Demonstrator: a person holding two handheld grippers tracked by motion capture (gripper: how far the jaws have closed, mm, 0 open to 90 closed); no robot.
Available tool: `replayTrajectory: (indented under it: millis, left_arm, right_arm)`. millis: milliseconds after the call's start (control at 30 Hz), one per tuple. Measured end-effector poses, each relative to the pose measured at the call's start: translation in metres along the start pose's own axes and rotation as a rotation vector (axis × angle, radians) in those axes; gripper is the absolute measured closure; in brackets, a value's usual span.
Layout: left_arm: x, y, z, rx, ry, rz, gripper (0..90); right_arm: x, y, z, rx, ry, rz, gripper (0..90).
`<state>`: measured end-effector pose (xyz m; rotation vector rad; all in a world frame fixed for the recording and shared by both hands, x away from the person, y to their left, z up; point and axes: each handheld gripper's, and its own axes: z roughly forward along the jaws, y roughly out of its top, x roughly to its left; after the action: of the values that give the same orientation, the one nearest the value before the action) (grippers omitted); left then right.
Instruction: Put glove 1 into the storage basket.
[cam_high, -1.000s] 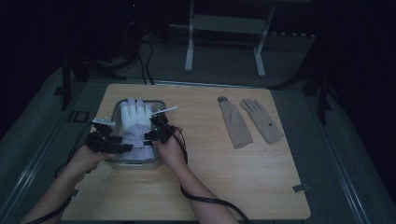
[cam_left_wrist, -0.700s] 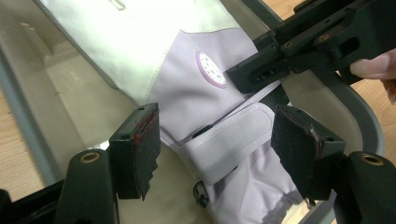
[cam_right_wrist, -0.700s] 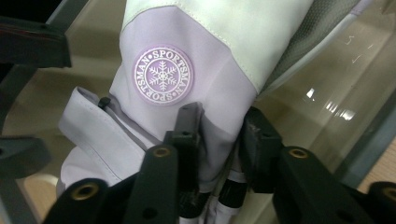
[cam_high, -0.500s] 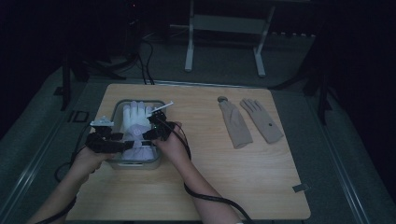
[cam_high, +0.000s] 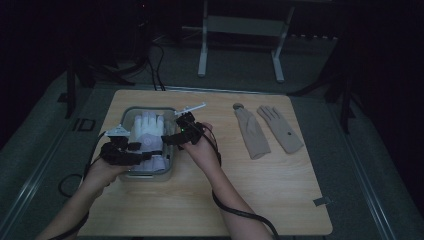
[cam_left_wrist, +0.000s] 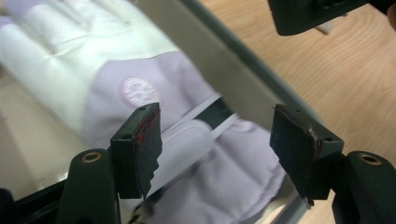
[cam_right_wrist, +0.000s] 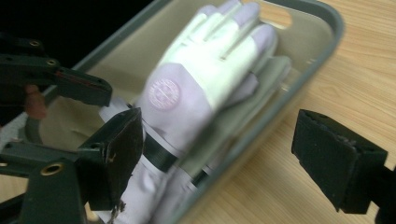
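White glove (cam_high: 146, 131) in grey bin (cam_high: 172, 142): soft, light, floppy.
Best pinched at padded cuff; right gripper (cam_high: 172, 139) jaws just opened, empty; left gripper (cam_left_wrist: 217, 149) parted over cuff, not pressing.

Left half of the frame: a grey rectangular plastic bin (cam_high: 172, 145) sits on the light wooden table (cam_high: 280, 190); its raised rim blocks a level approach.
Inside the bin: white and lilac gloves (cam_high: 146, 131) cover the floor, leaving little bare room.
Above the bin: the left gripper (cam_high: 142, 157) and right gripper (cam_high: 167, 139) crowd its near end.
Upper right: two beige gloves (cam_high: 270, 129) lie flat.
Lower centre and lower right: bare table, open passage.
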<state>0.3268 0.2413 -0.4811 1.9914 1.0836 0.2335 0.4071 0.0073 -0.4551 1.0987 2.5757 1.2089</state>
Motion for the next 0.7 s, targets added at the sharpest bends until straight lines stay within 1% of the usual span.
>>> replayTrajectory:
  millis: [133, 167, 367, 433, 567, 633, 667, 700]
  left_arm:
    - [-0.012, 0.004, 0.004, -0.011, -0.024, 0.016, 34.4]
    - [-0.015, 0.005, 0.005, -0.012, -0.029, 0.017, 34.4]
    - [-0.029, 0.009, 0.010, -0.032, -0.052, 0.027, 34.5]
    - [-0.034, 0.010, 0.012, -0.040, -0.055, 0.032, 34.7]
    - [-0.042, 0.011, 0.016, -0.053, -0.075, 0.038, 35.0]
    - [-0.047, 0.011, 0.017, -0.064, -0.076, 0.043, 35.0]
    - [-0.050, 0.011, 0.018, -0.072, -0.076, 0.049, 35.0]
    - [-0.052, 0.011, 0.018, -0.084, -0.087, 0.054, 34.9]
  right_arm:
    - [-0.008, -0.005, -0.010, -0.003, -0.006, -0.014, 15.0]
    - [-0.010, -0.007, -0.012, -0.003, -0.014, -0.029, 15.0]
    - [-0.022, -0.017, -0.026, -0.007, -0.022, -0.022, 14.4]
    - [-0.026, -0.020, -0.031, -0.008, -0.038, -0.037, 14.4]
    - [-0.035, -0.026, -0.040, -0.019, -0.043, -0.037, 14.5]
    - [-0.040, -0.029, -0.044, -0.021, -0.050, -0.041, 14.4]
    - [-0.042, -0.031, -0.047, -0.025, -0.044, -0.038, 14.5]
    - [-0.044, -0.032, -0.050, -0.028, -0.043, -0.035, 14.4]
